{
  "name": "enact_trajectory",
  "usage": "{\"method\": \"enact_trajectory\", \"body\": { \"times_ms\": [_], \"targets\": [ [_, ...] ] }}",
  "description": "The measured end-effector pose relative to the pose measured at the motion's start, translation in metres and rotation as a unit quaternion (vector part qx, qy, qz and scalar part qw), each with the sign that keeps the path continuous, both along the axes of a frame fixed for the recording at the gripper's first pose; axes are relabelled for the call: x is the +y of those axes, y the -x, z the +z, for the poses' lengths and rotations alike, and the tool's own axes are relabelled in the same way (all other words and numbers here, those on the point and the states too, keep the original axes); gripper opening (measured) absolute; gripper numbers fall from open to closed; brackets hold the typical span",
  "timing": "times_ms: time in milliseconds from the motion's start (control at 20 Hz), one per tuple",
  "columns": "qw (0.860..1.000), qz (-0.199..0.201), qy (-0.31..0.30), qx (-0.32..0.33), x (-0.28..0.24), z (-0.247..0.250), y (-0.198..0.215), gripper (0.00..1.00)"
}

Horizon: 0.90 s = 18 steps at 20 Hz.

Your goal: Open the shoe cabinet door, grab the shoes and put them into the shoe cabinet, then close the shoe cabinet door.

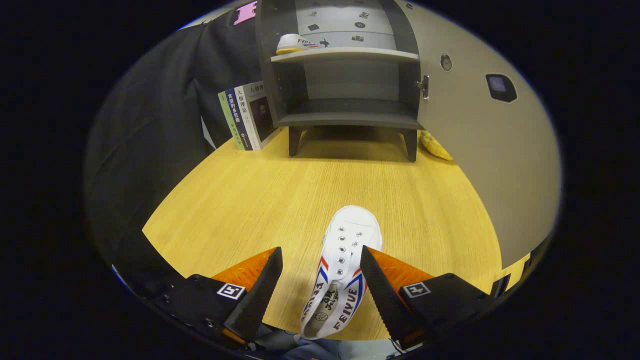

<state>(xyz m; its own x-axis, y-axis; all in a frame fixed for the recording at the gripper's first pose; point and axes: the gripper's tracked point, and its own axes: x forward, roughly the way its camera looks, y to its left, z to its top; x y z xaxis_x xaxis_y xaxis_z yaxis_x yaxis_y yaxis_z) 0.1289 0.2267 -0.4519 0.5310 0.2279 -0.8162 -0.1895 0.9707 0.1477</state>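
Your claw stands spread apart with the white shoe lying on the table between its fingers, closer to the right one, toe pointing away. Centre it before you squeeze across the midsection. Far ahead, the shoe cabinet stands with its door swung open to the right, another shoe already on its upper shelf.

A staged booth, not a real home. A small dark-grey wooden shoe cabinet stands on a yellow wood-grain worktop. Black cloth wall behind.
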Motion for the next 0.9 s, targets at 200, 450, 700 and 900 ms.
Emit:
{"method": "enact_trajectory", "body": {
  "times_ms": [200,450,700,900],
  "targets": [
    [1.0,0.004,0.006,0.028,0.005,-0.019,0.006,0.98],
    [0.998,0.013,0.02,0.064,0.011,-0.043,0.014,0.96],
    [0.995,0.037,0.066,0.061,0.007,-0.057,0.015,0.74],
    [0.994,0.008,0.085,0.065,-0.003,-0.057,0.01,0.39]
  ]
}}
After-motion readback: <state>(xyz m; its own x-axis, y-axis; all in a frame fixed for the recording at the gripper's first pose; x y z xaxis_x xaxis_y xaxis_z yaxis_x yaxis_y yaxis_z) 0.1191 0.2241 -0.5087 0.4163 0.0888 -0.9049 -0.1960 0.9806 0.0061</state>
